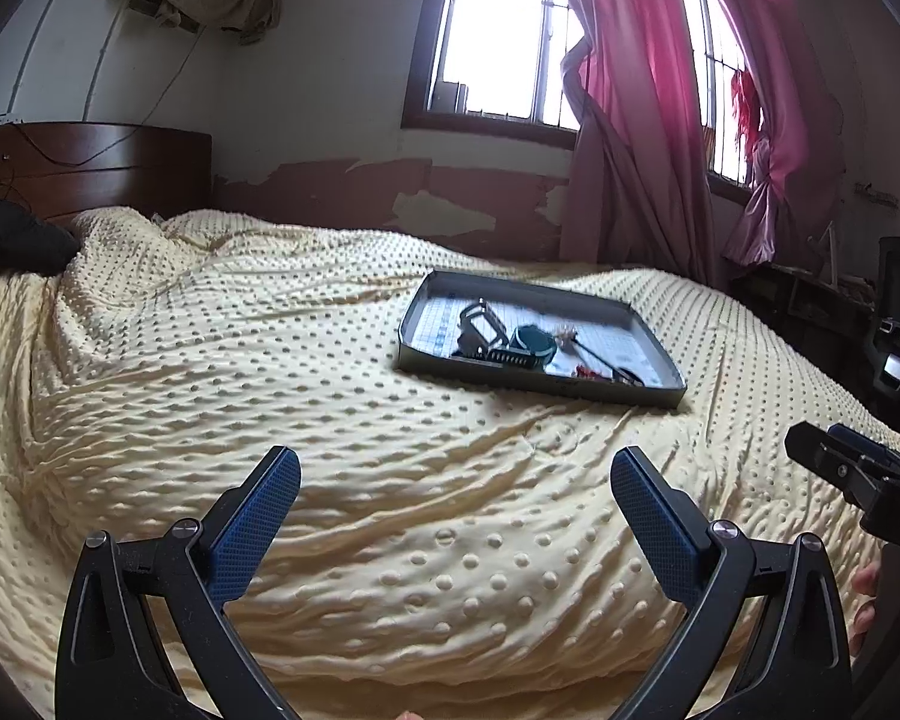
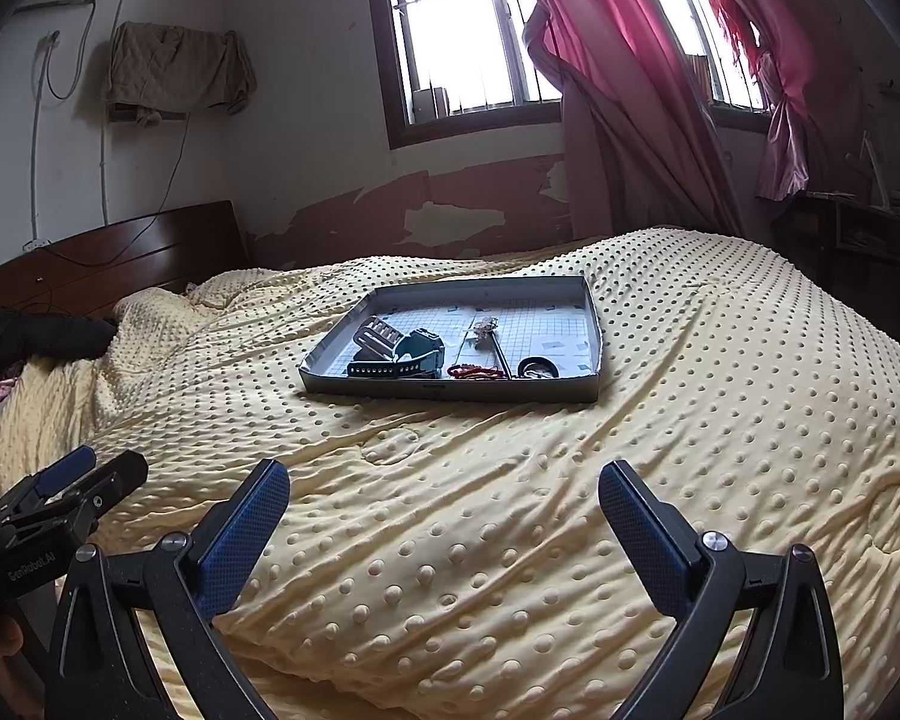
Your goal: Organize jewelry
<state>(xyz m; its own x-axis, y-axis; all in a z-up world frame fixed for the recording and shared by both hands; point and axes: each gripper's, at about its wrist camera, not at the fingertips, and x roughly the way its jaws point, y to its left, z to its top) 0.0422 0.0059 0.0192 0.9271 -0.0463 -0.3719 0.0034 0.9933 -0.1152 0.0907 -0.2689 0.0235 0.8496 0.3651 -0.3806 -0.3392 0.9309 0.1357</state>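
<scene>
Right at the bottom of the frame, the right gripper (image 2: 444,516) hangs with jaws spread wide and empty over the dotted yellow blanket (image 2: 510,540). The left gripper (image 1: 456,510) is likewise splayed, holding nothing. Up at centre frame sits the grey tray (image 2: 570,389), jewelry clustered along its near edge: a dark watch (image 2: 421,353), a red bracelet (image 2: 474,371), a thin hairpin (image 2: 498,348). The risk, I'd say: soft bedding, so a heavy press could tip the tray, and tangled pieces may snag together.
</scene>
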